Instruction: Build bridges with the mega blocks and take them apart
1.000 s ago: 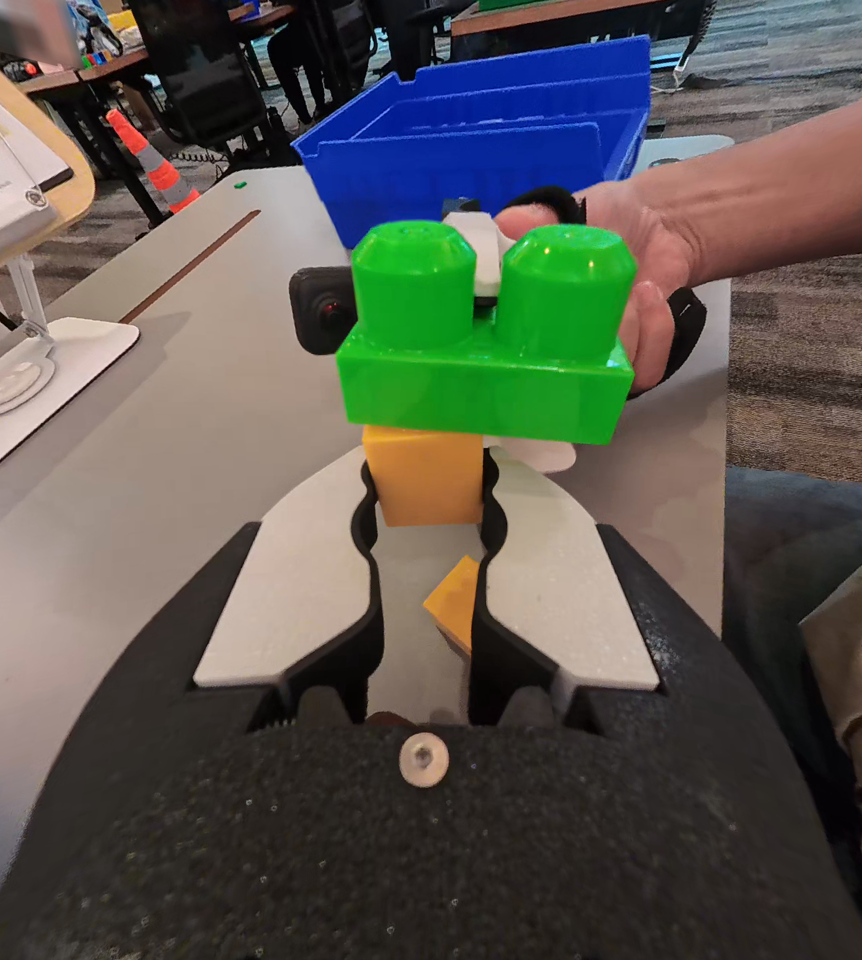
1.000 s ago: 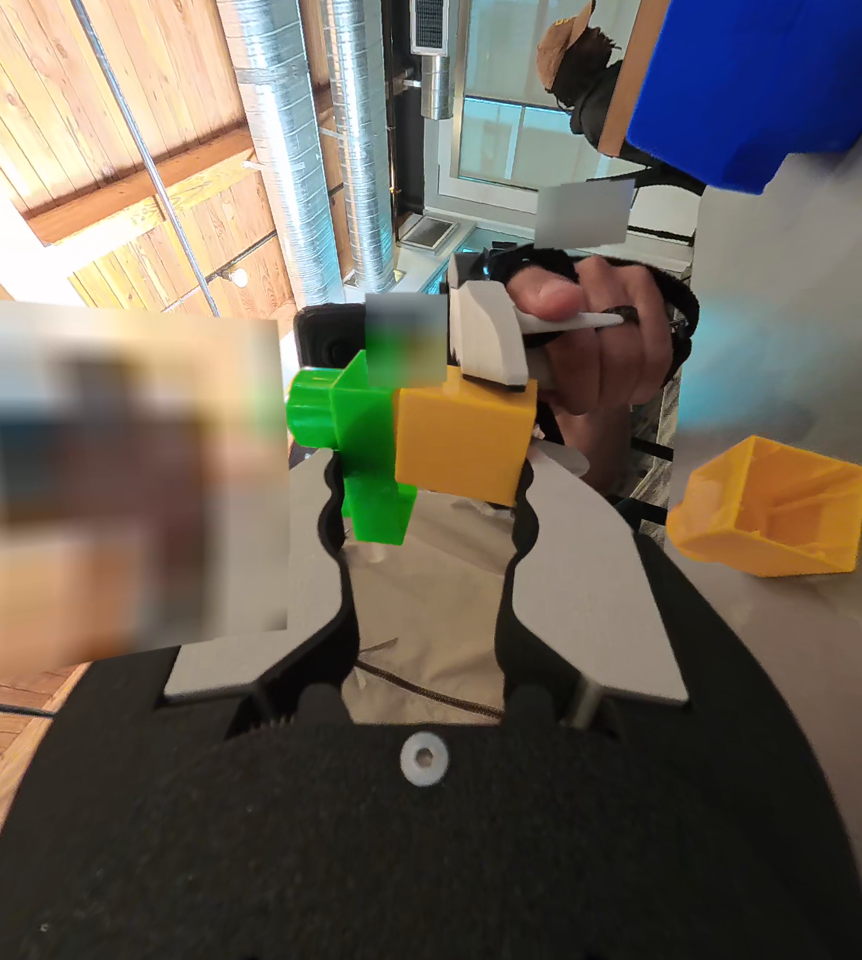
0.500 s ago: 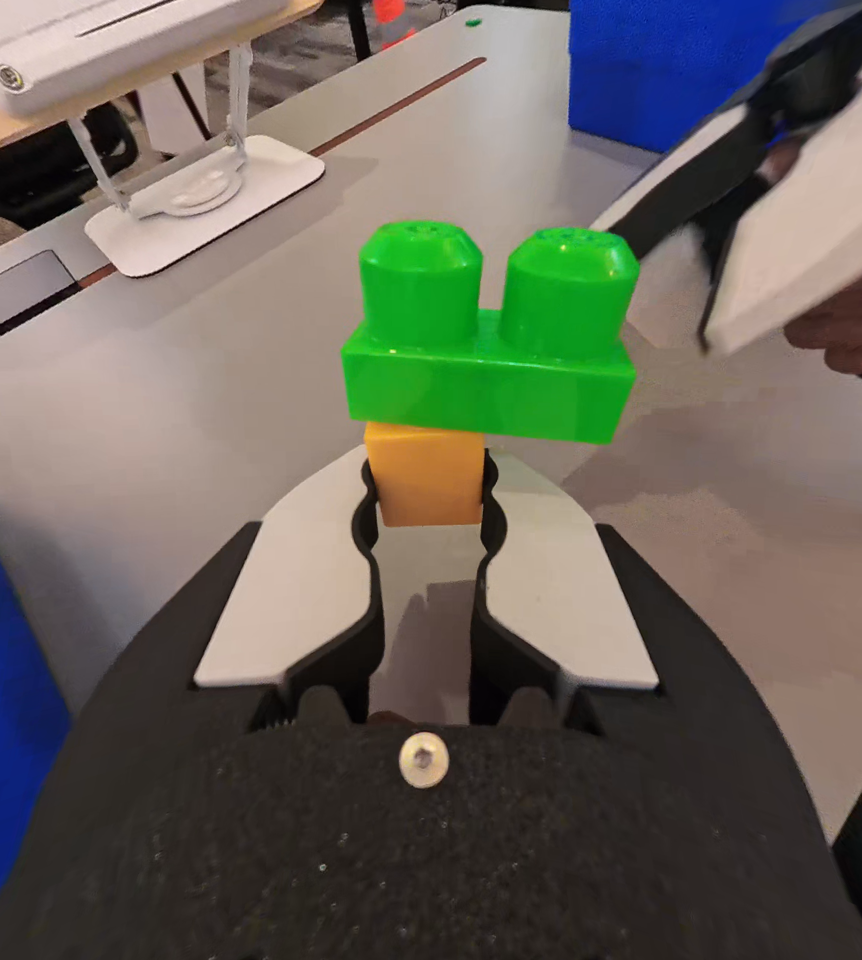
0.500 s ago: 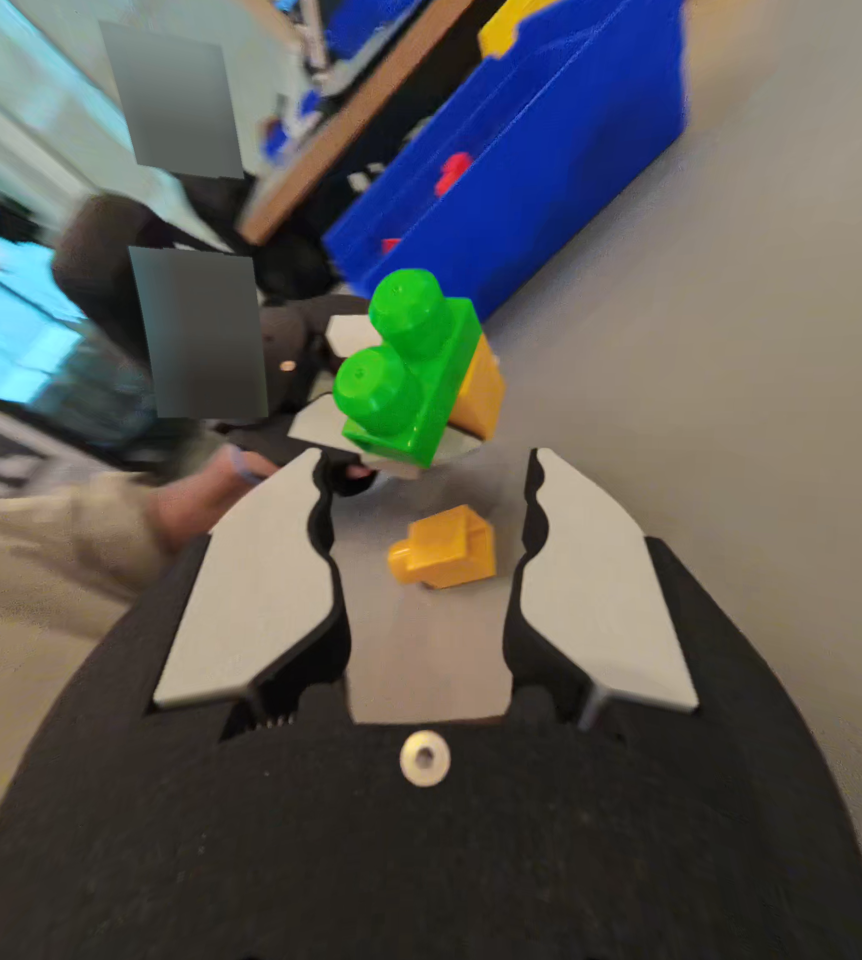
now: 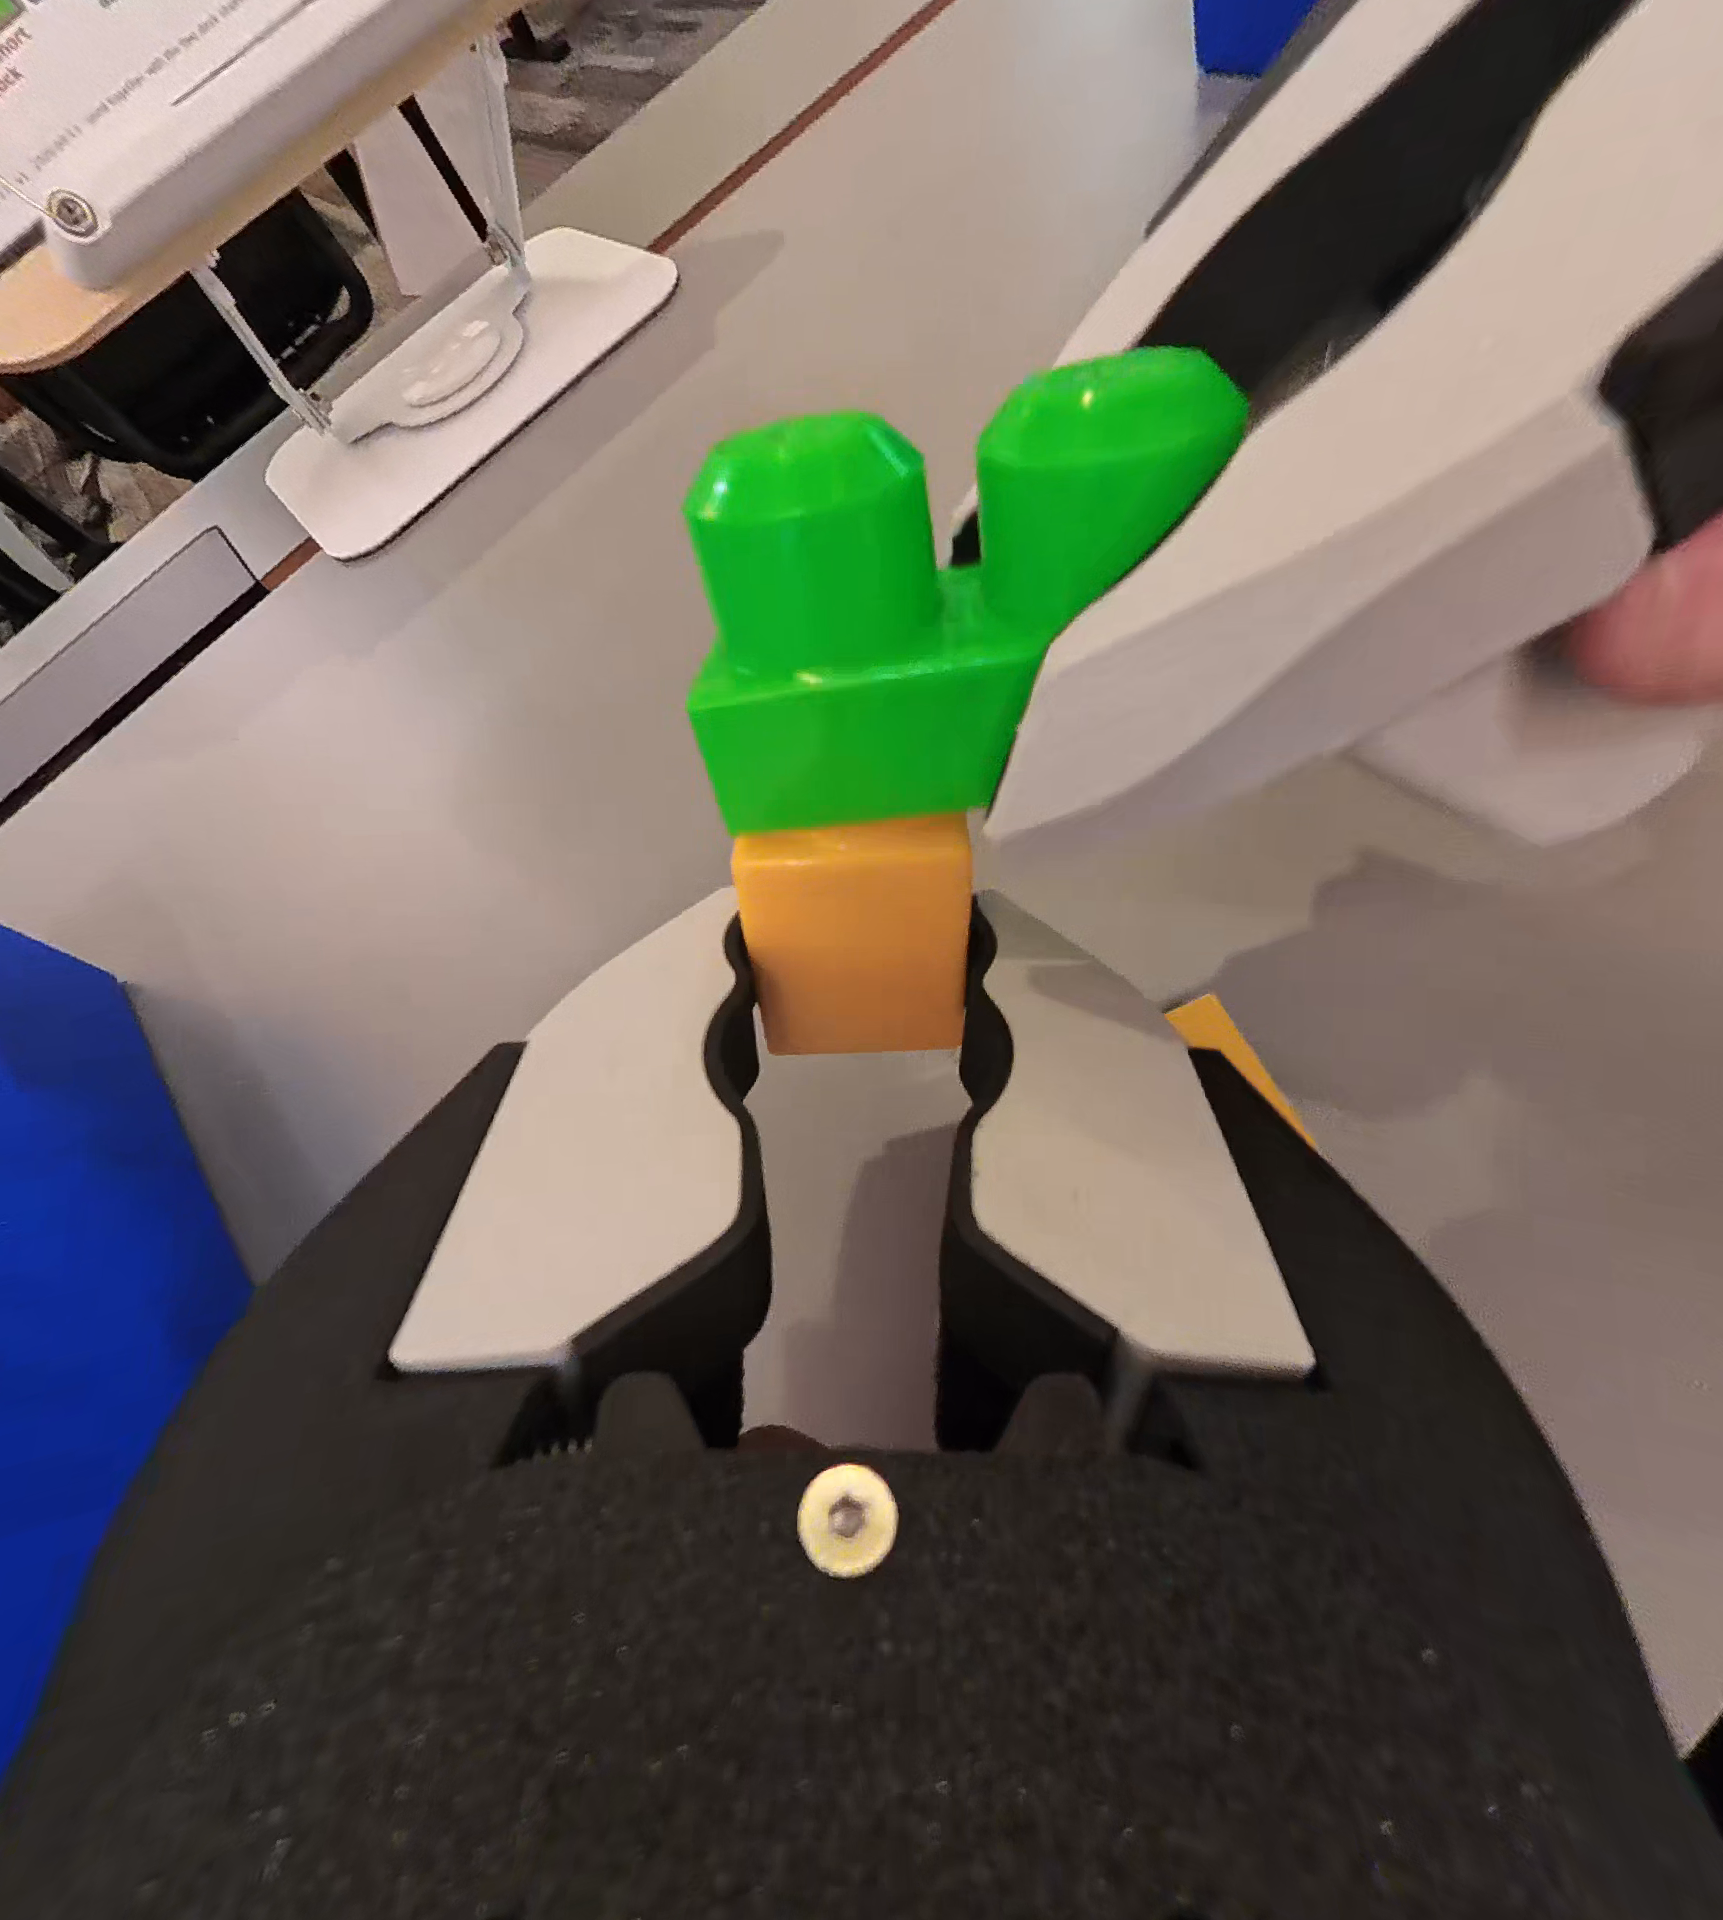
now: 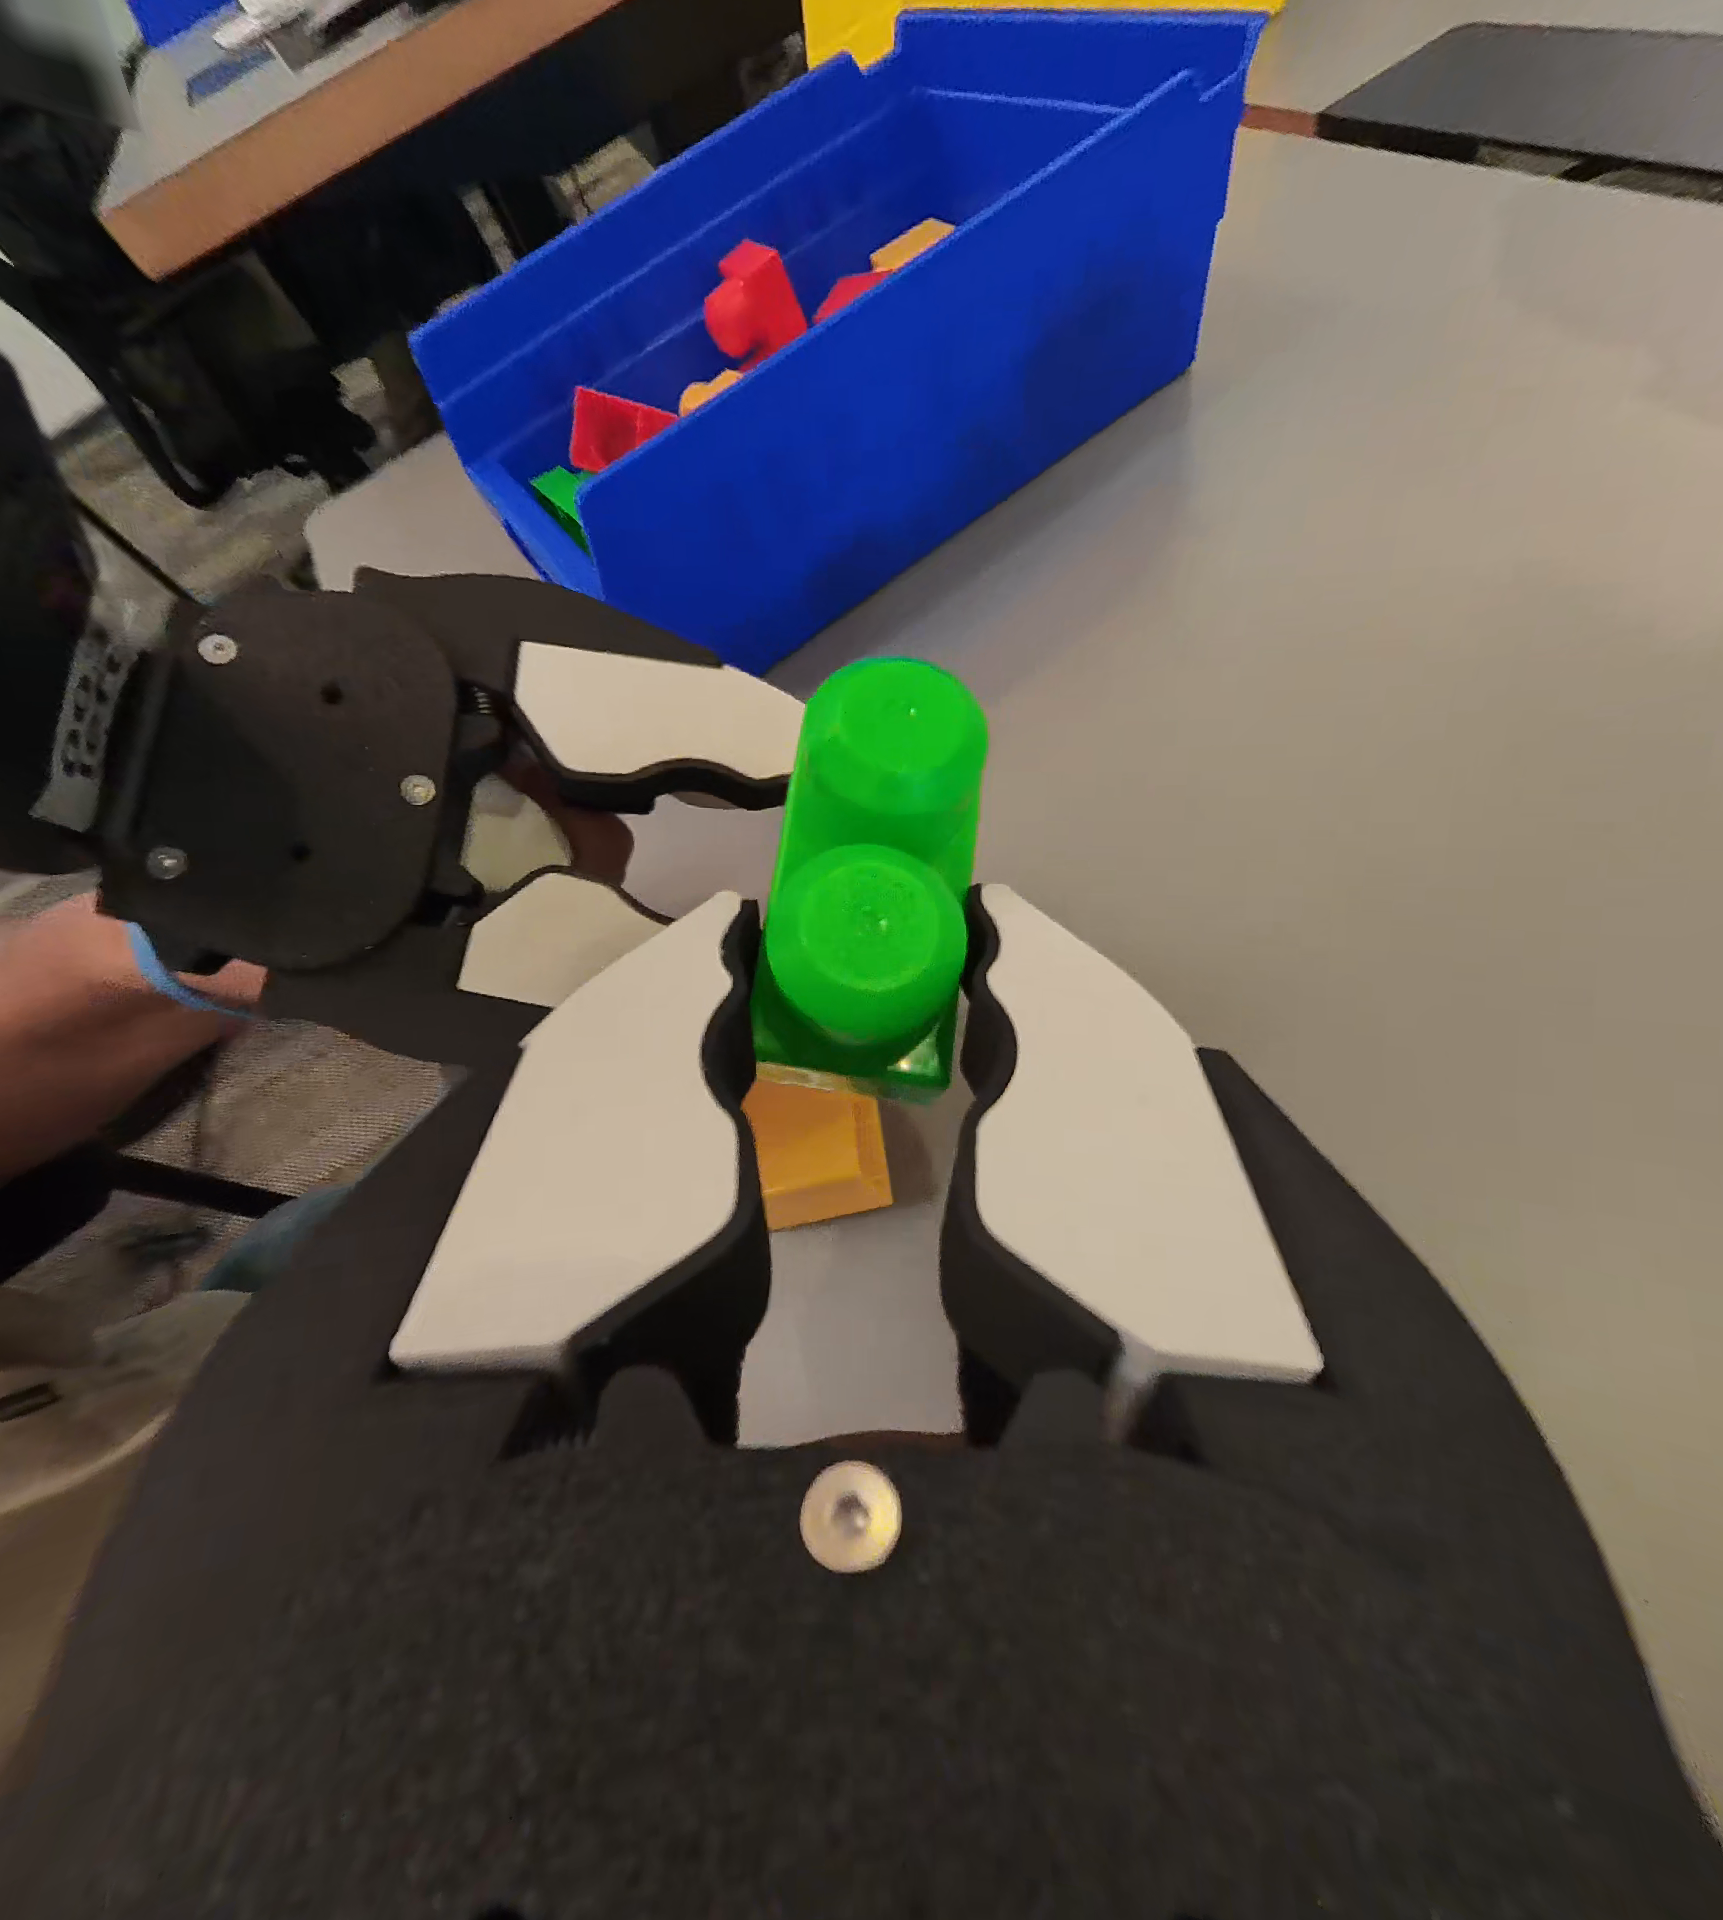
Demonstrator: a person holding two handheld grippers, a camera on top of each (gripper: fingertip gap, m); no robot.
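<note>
My left gripper (image 5: 857, 982): clamped on the orange block (image 5: 855, 935) at frame centre in the left wrist view. Green two-stud block (image 5: 867, 623): stacked on that orange block. My right gripper (image 6: 862, 971): closed around the green block's near end, centre of the right wrist view; it enters the left wrist view from the upper right. Second orange block (image 6: 821, 1164): on the grey table (image 6: 1459, 727), below the green one. Blue bin (image 6: 836, 416): upper centre, holding red, orange and green blocks.

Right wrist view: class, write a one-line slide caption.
Right gripper shut on green block atop yellow block; blue bin behind.
</note>
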